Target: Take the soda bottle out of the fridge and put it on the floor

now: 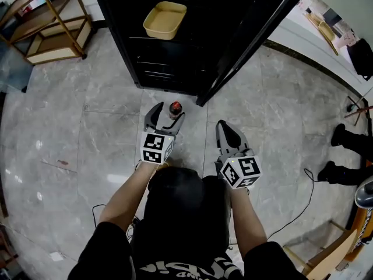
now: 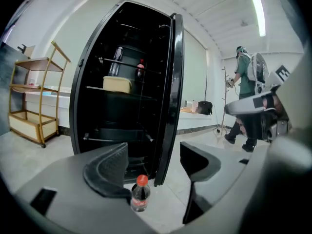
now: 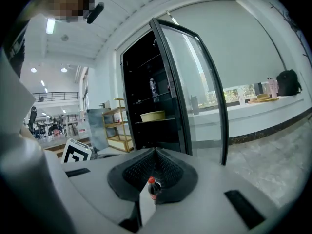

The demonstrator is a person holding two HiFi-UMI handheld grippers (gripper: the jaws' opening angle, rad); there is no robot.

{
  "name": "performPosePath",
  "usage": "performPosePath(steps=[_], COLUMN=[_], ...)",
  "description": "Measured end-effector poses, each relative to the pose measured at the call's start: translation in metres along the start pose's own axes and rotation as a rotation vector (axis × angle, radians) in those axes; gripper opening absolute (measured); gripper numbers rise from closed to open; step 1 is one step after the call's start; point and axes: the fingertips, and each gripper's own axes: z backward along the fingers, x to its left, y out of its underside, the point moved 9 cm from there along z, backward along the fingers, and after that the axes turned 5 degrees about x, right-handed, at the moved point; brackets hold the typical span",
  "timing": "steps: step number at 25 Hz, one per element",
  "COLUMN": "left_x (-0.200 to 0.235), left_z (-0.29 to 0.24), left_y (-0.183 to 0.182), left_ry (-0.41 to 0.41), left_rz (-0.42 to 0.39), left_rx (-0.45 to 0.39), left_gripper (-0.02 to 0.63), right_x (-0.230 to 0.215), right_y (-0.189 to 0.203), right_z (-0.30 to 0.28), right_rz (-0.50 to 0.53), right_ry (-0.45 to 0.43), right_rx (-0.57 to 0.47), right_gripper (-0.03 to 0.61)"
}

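A small soda bottle [image 1: 175, 108] with a red cap stands upright on the grey tiled floor, just in front of the open black fridge [image 1: 175, 57]. My left gripper [image 1: 169, 115] is open, its jaws wide apart on either side of the bottle without touching it. In the left gripper view the bottle [image 2: 140, 195] stands close to the left jaw, with my left gripper [image 2: 153, 160] open around it. My right gripper [image 1: 224, 126] hovers to the right of the bottle, shut and empty. Its view shows my right gripper [image 3: 155, 155] with jaws together and the bottle [image 3: 154, 188] beyond them.
The fridge door [image 1: 250, 42] swings open to the right of the bottle. A yellow tub [image 1: 165, 20] sits on a fridge shelf. A wooden shelf rack [image 1: 49, 25] stands at the far left. A person's feet [image 1: 344, 156] and a cable [image 1: 297, 209] are at the right.
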Motion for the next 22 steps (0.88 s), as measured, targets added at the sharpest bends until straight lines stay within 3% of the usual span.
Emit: performPosePath(steps=[5, 16, 22], left_x=[-0.016, -0.038, -0.052], left_z=[0.052, 0.213, 0.240], left_y=[-0.108, -0.379, -0.456], left_ry=[0.019, 0.050, 0.104], left_rz=[-0.014, 0.078, 0.097], left_rx=[0.017, 0.015, 0.006], left_gripper=[0.325, 0.325, 0.325], right_x=[0.038, 0.134, 0.154], right_y=[-0.103, -0.347, -0.416], right_z=[0.020, 0.103, 0.132], right_rz=[0.021, -0.011, -0.047], right_ry=[-0.050, -0.107, -0.085], right_rx=[0.062, 0.146, 0.139], right_gripper=[0.025, 0.025, 0.025])
